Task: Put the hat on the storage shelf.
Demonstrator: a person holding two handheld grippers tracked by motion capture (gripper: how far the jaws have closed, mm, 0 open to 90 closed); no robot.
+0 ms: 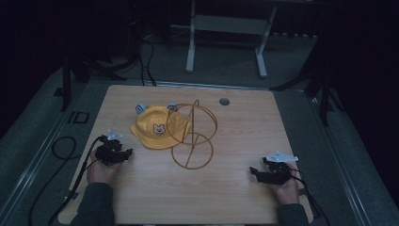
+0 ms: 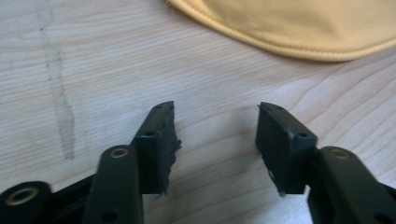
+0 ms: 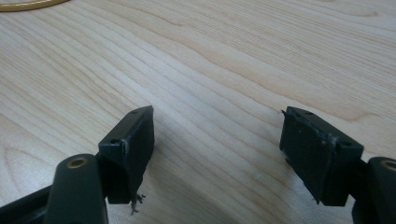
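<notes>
Yellow hat (image 1: 157, 128) with a bear face on the front and two small blue ears at its back edge lies flat on the wooden tabletop (image 1: 235, 197), left of centre. Its right brim sits against a gold wire stand (image 1: 193, 136), which has a round base ring flat on the wood and upright loops rising from it; the hat touches or overlaps the loops on their left side.

My left gripper (image 1: 113, 153) rests near the tabletop's left edge, just beside the hat's lower left brim but apart from it. In the left gripper view my jaws stand wide, nothing between them, bare wood under them, and the hat's stitched yellow brim (image 2: 289, 28) lies ahead across the top.

My right gripper (image 1: 273, 173) rests near the right front corner, well apart from the hat and the stand. In the right gripper view my jaws are wide too, holding nothing, wood grain below, and a sliver of the stand's gold ring (image 3: 28, 4) sits at the top left corner.
</notes>
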